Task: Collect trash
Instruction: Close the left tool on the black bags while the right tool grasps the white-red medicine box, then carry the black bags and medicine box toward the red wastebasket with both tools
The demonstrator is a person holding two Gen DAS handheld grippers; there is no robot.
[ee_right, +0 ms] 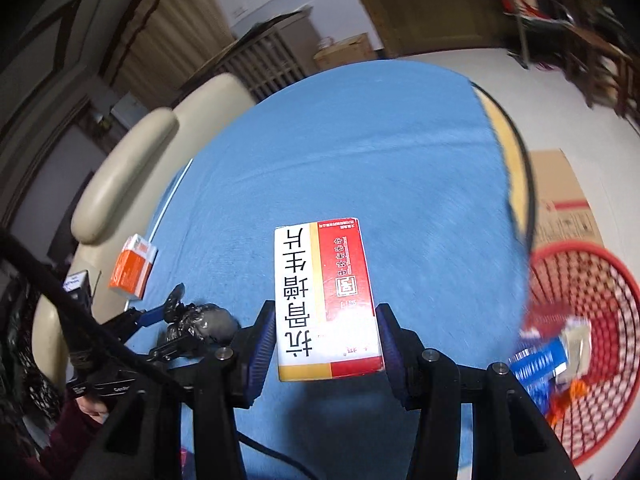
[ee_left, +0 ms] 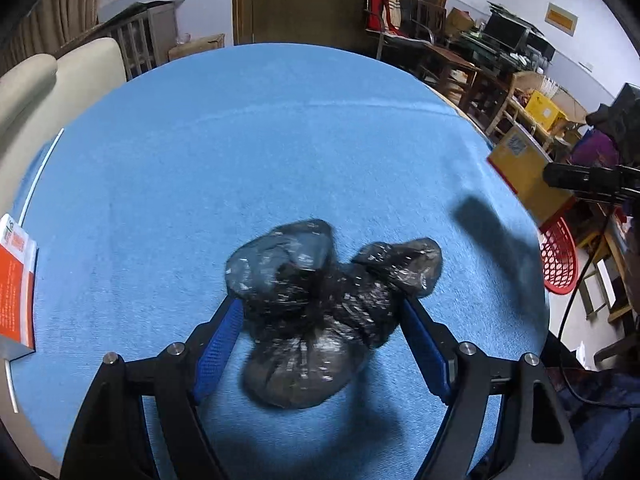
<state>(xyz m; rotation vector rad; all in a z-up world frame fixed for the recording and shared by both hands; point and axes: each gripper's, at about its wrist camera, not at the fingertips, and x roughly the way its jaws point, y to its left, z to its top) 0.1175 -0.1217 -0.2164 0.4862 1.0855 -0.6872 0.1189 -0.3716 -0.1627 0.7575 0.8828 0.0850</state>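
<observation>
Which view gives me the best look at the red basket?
The right wrist view: the red basket fills the right edge, showing its mesh wall, rim and wrappers already inside, though blurred. The left wrist view shows only a small part of it beyond the blue table's edge.

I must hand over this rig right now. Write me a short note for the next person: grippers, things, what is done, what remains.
Left gripper: open, jaws either side of the black bag on the blue table, not closed on it.
Right gripper: shut on the red and white box, held above the table.
Red basket beside the table: some trash already inside.
Orange box: untouched, near the table's edge.
Left to do: basket the held box, the bag, then the orange box.
</observation>
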